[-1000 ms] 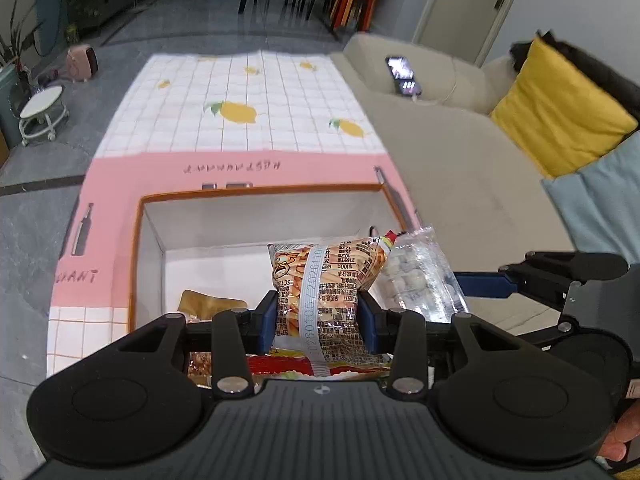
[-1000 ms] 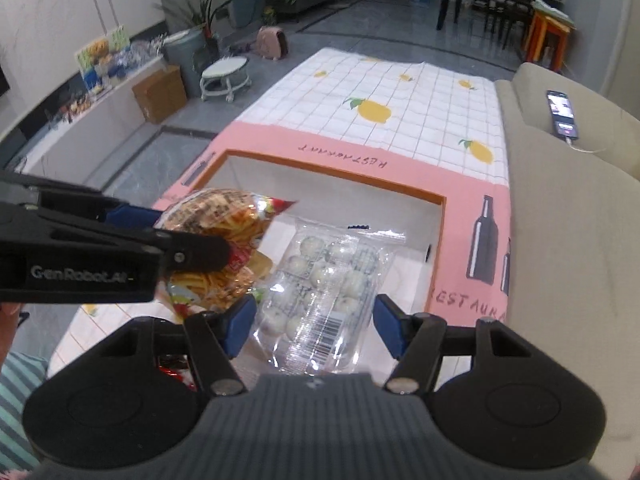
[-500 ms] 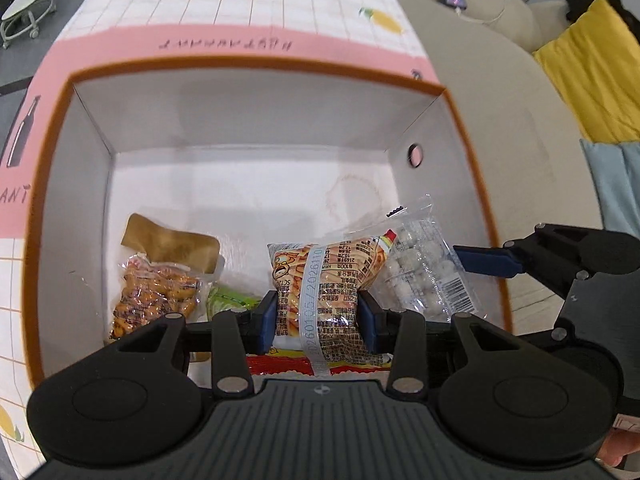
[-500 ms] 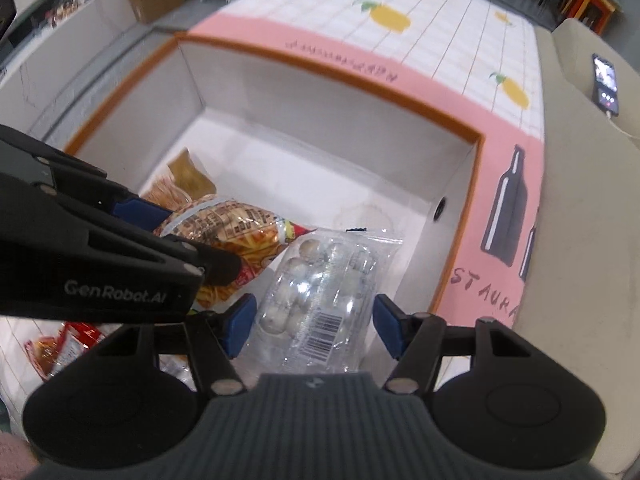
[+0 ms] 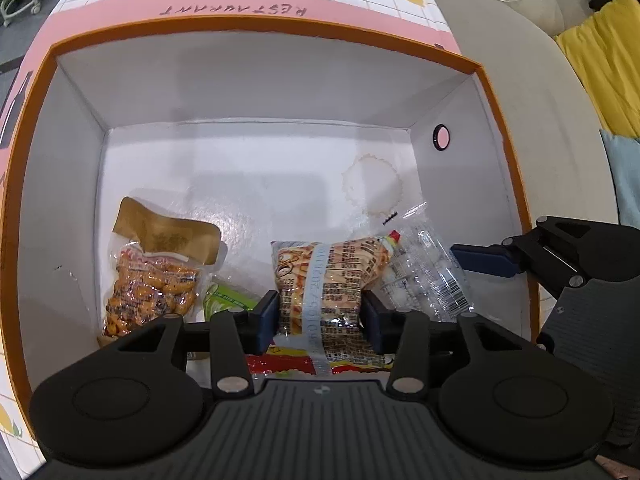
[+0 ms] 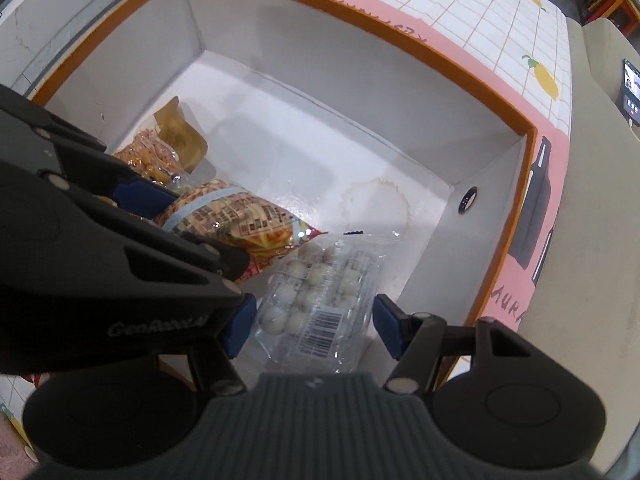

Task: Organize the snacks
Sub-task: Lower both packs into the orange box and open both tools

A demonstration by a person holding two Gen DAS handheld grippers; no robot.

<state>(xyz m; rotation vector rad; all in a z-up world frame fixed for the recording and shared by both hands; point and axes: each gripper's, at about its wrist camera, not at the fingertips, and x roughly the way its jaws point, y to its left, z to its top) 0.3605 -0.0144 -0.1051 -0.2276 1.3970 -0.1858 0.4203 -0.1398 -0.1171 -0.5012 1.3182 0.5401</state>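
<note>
- The left gripper point(image 5: 320, 316), black with blue pads, points steeply down into the white cardboard box with the orange rim point(image 5: 280, 28). Its jaws have just been opening, and the orange printed bag of stick snacks point(image 5: 328, 280) is between them; the pads sit right at the bag's sides, and whether they press on it cannot be told for sure.
- At the left of the box floor lies a clear vacuum pack of orange-brown snacks with a gold top point(image 5: 156, 276), flat and apart from the gripper.
- Just beside it, a green-and-white wrapper point(image 5: 228, 300) shows partly under the left finger.
- A red and yellow packet point(image 5: 288, 364) lies beneath the printed bag, mostly hidden.
- To the right, the right gripper point(image 6: 316, 326) stands at a middling width around a clear plastic pack of small white balls with a barcode label point(image 6: 320, 296); blue pads at either side, a small gap visible on the right side.
- The two packs touch, both low inside the box near its floor.
- The box rests on a pink and white checked cloth with lemon prints point(image 6: 480, 8), beside a beige sofa point(image 5: 540, 92).
</note>
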